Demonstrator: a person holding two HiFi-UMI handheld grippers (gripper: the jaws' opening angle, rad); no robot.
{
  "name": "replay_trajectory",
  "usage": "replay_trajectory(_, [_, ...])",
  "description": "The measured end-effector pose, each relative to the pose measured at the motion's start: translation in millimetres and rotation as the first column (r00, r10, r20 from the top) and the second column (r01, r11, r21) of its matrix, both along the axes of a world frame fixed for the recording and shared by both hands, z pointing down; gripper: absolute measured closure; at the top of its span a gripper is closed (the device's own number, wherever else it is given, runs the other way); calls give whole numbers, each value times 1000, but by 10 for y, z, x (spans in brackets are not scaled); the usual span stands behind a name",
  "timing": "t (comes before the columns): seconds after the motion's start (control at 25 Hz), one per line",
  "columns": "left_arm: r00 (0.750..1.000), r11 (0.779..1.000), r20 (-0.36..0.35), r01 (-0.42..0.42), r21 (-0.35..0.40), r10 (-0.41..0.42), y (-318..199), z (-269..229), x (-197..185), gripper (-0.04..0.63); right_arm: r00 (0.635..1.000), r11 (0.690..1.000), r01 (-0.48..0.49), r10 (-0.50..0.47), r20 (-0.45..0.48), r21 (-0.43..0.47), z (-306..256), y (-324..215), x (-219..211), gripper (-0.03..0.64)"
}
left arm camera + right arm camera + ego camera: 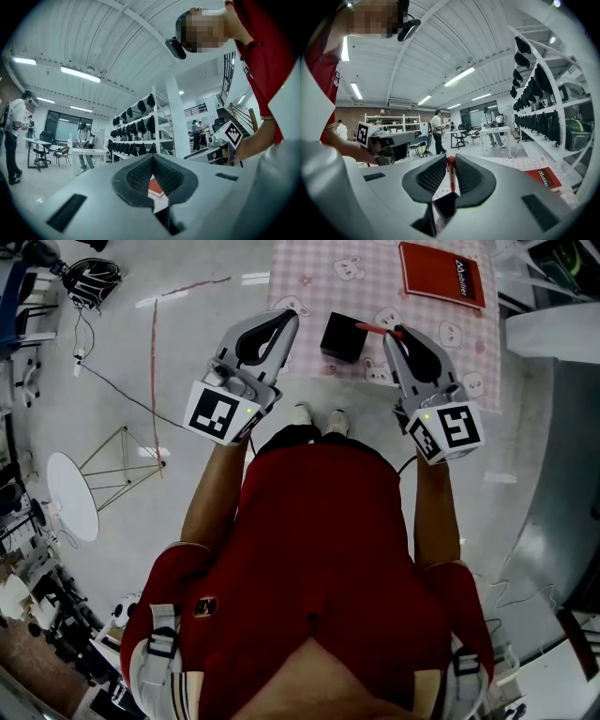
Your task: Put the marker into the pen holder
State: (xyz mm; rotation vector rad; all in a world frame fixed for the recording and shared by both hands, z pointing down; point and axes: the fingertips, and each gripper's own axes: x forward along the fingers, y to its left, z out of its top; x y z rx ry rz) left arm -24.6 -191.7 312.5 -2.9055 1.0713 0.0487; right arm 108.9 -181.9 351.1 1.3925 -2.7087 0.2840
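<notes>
The red marker (450, 174) was pinched between the fingers of the right gripper (451, 161), which were closed on its upper end so that the barrel hung down past the pads. In the right gripper view its lower end pointed at the open mouth of the black pen holder (442, 206) directly below. That hold looked chosen to let the barrel drop straight in once released. From the head view the marker (373, 328) reached from the right gripper (398, 334) toward the pen holder (343, 337), with its tip at the holder's right corner. I could not tell whether it had entered the opening, so the insertion appeared not yet done.

The holder stood on the pink checked counter (323, 277), close to its near edge and about midway along it, within easy reach of either arm. A red book (442, 274) lay farther back toward the right edge, well apart from the holder.

The left gripper (289, 317) hung just left of the holder at the counter's near edge. Its fingers (140, 176) were closed on nothing, seemingly kept out of the way.
</notes>
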Motion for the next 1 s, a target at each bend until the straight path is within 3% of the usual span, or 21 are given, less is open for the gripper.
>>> replay_trajectory(1.0, [999,999,8,-38,-36,38,-192,167,-52,589,995,985,-33,16,-99,-171,988,-284,-133,558])
